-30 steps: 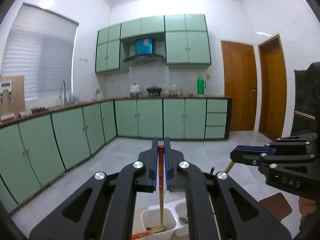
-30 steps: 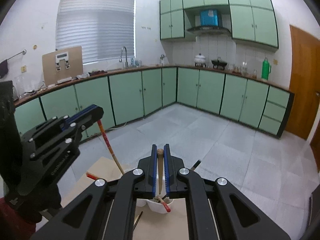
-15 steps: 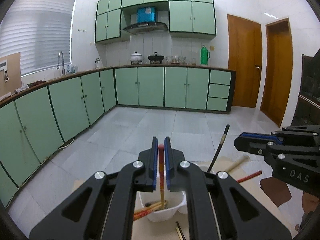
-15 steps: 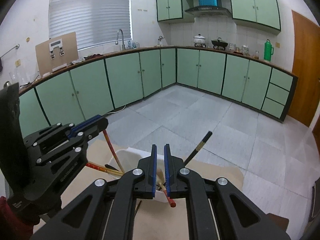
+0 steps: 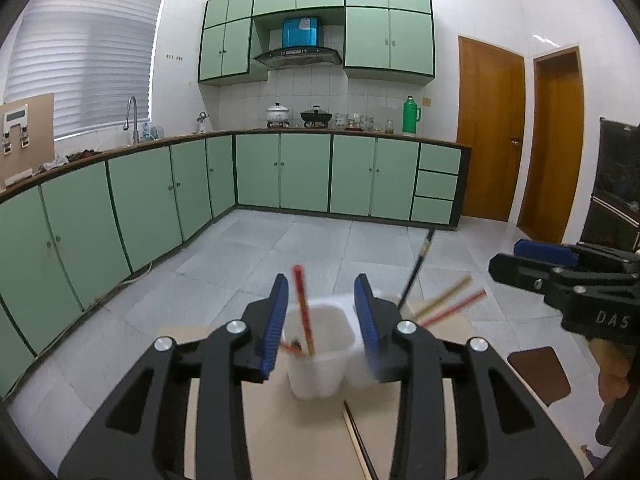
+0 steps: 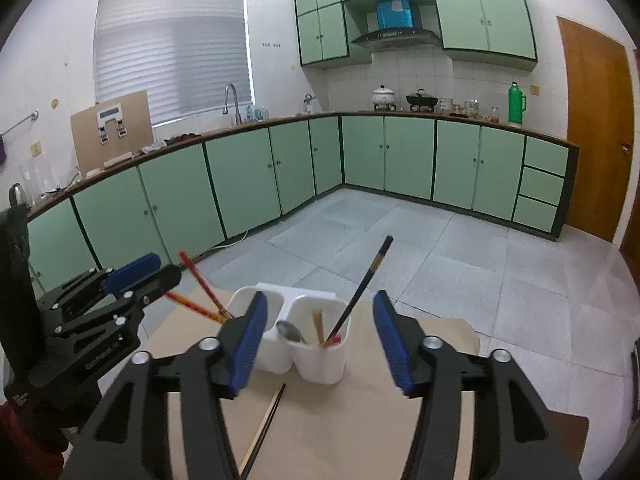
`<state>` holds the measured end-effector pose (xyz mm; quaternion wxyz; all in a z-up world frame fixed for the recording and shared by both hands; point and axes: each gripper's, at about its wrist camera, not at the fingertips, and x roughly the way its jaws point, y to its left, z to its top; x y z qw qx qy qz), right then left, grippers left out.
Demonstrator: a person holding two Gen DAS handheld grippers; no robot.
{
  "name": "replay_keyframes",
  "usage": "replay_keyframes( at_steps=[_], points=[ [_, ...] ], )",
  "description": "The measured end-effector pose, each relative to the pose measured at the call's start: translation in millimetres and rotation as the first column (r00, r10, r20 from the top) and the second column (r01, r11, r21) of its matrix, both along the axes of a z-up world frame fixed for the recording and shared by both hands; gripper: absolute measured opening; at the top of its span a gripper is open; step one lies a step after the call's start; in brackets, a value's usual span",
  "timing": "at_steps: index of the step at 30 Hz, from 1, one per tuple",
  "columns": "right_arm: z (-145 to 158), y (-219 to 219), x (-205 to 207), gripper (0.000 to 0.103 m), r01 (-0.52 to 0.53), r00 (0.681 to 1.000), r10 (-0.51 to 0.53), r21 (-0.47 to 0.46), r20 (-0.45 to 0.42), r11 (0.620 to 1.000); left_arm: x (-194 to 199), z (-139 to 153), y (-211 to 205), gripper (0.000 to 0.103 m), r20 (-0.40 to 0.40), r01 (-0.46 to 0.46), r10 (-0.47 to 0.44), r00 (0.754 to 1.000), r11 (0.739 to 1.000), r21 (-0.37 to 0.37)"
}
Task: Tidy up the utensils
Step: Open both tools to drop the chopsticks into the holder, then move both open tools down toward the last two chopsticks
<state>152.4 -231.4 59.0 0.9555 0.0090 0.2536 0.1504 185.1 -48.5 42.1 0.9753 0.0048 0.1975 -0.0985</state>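
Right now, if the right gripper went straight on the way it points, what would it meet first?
Most likely the white holder, at its right cup, which holds a spoon and a black chopstick. The right gripper is opening with nothing gripped between its fingers. Depth is unclear, so the chopstick might come first.

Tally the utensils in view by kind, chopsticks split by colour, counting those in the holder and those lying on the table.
Red chopsticks: 3
Black chopsticks: 2
Tan chopsticks: 2
Spoon: 1
Total: 8
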Motion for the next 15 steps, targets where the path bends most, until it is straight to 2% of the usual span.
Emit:
replay_keyframes(
  at_steps=[4, 8, 12, 15],
  points=[
    [-14, -2, -31, 0.068, 0.004, 1.0, -0.004, 0.015, 0.001, 1.0, -29, -20, 8, 0.039, -0.051, 0.001, -0.002, 0.999, 1.0, -0.011],
    [-36, -4, -52, 0.076, 0.023, 0.999, -0.022, 0.035, -0.032, 0.999, -52, -52, 18, 0.042, -0.136, -0.008, 0.005, 0.991, 1.0, -0.021],
    [-64, 2, -71, 0.078, 0.044, 0.997, -0.045, -0.007, -0.066, 0.999, -69, -81, 25, 0.044, -0.192, -0.028, 0.028, 0.981, 1.0, 0.006],
    [-89, 8, -82, 0.078, 0.035, 0.992, -0.036, -0.008, -0.124, 0.999, -80, -103, 31, 0.045, -0.254, -0.031, 0.03, 0.967, 1.0, -0.003]
  ],
)
